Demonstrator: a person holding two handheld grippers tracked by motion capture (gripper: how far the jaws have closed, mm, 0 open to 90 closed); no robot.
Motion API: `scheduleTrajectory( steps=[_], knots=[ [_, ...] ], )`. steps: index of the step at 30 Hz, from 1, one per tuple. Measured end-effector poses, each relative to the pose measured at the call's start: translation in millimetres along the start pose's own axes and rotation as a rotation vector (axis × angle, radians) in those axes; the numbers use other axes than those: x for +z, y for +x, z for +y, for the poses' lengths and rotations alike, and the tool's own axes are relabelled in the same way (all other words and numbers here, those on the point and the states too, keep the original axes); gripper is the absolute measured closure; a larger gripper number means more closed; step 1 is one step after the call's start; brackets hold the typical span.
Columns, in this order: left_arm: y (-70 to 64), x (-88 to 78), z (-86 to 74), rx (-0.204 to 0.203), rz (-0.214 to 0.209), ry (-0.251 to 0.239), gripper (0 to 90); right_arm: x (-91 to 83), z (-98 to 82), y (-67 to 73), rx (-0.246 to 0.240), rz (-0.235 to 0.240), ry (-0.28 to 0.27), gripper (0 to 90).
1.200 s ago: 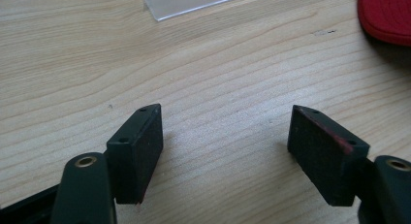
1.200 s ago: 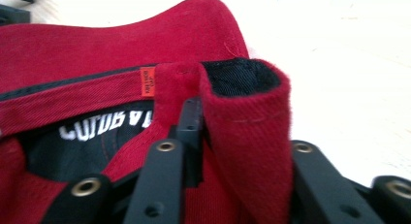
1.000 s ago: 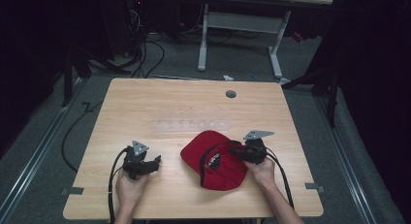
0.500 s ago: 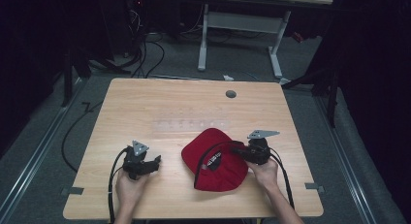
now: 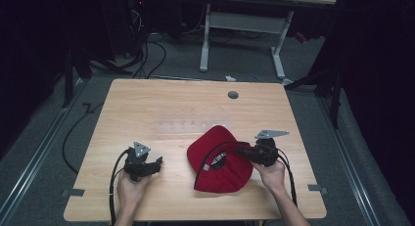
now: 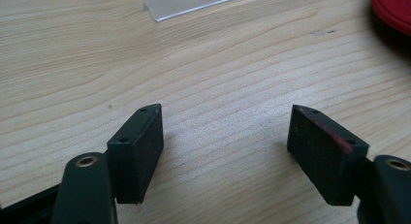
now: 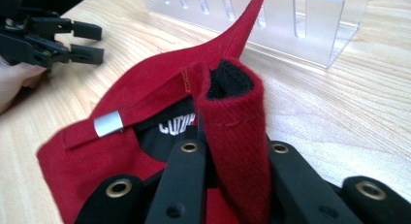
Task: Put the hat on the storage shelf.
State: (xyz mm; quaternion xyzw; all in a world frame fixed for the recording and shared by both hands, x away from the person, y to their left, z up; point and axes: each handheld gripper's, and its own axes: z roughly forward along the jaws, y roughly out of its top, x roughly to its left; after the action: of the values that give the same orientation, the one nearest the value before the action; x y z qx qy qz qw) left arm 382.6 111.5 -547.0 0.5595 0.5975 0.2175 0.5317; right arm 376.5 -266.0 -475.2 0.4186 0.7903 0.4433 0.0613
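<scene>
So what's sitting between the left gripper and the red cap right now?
Nothing: bare tabletop separates the left gripper from the red cap, clearest in the high view.

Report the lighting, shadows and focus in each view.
High view: lit wooden table, dark surroundings, soft overall. Left gripper view: sharp wood grain, faint shadows beside the black fingers. Right gripper view: red fabric cap crisp, clear plastic rack slightly soft with mild sheen.

My right gripper (image 5: 244,151) pinched the red fabric cap (image 5: 218,160) on the wooden table (image 5: 186,108), right of my left gripper (image 5: 155,163); a clear slotted plastic rack (image 7: 291,20) stood behind.
</scene>
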Motion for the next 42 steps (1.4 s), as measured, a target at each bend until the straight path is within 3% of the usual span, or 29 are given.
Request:
scheduleTrajectory(
  steps=[22,32,36,40,41,42],
  knots=[
    [-0.3,-0.2,-0.2,0.002,-0.005,0.005,28.2,-28.4,13.0,5.4,0.048,-0.002,-0.040,85.0],
    [-0.8,-0.2,-0.1,0.008,-0.013,0.006,30.1,-33.0,17.7,4.9,0.064,0.003,-0.055,85.1],
    [-1.9,0.5,0.1,0.003,-0.024,0.012,29.2,-34.8,20.3,4.7,0.065,0.005,-0.053,85.1],
    [-6.1,-1.1,-0.4,0.034,-0.041,0.018,28.8,-37.3,23.1,5.0,0.072,0.004,-0.054,85.1],
    [-9.1,-4.1,1.0,0.028,-0.068,0.018,28.8,-38.0,24.6,5.0,0.072,0.005,-0.055,85.1],
    [-9.1,-4.1,1.0,0.028,-0.068,0.018,28.8,-38.0,24.6,5.0,0.072,0.005,-0.055,85.1]
  ],
)
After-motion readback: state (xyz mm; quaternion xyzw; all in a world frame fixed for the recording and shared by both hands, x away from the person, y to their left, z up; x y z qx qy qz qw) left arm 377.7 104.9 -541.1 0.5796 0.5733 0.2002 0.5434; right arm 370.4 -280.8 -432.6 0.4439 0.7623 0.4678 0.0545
